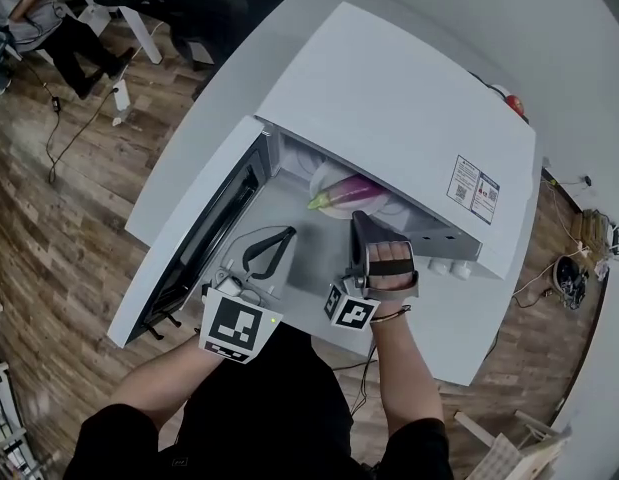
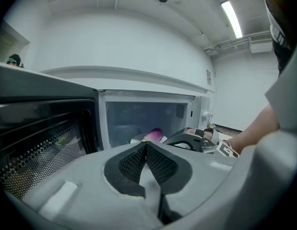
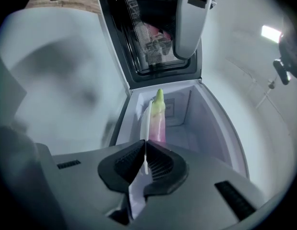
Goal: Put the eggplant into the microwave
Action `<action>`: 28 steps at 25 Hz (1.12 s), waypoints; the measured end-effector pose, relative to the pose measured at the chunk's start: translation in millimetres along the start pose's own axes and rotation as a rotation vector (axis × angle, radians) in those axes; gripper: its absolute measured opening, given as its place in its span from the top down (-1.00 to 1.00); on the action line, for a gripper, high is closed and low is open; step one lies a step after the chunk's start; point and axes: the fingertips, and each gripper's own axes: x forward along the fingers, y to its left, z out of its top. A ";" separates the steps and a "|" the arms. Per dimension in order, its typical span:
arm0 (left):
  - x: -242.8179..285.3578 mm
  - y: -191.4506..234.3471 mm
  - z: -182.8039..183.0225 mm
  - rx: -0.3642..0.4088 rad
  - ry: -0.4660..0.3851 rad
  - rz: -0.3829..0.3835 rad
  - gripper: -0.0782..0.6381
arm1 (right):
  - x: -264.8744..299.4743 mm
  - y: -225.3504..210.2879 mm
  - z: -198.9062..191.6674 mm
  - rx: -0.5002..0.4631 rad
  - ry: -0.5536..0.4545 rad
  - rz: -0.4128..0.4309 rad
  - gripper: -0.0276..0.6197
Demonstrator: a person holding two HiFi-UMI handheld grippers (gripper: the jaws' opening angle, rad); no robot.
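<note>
The purple eggplant (image 1: 349,192) with a green stem lies on a white plate (image 1: 324,176) inside the open white microwave (image 1: 409,108). My right gripper (image 1: 358,218) reaches into the cavity mouth. In the right gripper view it (image 3: 144,145) is shut on the plate's thin rim (image 3: 148,119), with the eggplant (image 3: 158,121) just beyond the tips. My left gripper (image 1: 287,236) hangs in front of the opening, left of the right one, shut and holding nothing. The left gripper view (image 2: 146,145) looks level into the cavity at the eggplant (image 2: 154,134).
The microwave door (image 1: 204,238) swings out to the left, close beside my left gripper. The control knobs (image 1: 444,266) sit right of the opening. The microwave stands on a white table (image 1: 219,88) over wooden floor. A seated person (image 1: 49,8) and cables are far left.
</note>
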 end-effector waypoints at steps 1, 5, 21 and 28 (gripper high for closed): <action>1.8 0.1 -0.9 -0.003 0.001 0.000 0.76 | 1.4 3.8 -2.3 -0.001 0.008 0.006 0.84; 6.7 -2.0 -4.9 -0.018 0.012 -0.008 0.76 | 4.7 5.3 -3.2 0.004 0.012 0.012 0.84; 11.3 0.2 -11.3 -0.053 0.039 -0.019 0.76 | 25.9 17.4 -11.4 0.103 0.083 0.161 0.81; 7.2 -2.5 -16.7 -0.062 0.053 -0.026 0.76 | 25.0 16.1 -11.5 0.184 0.078 0.187 0.63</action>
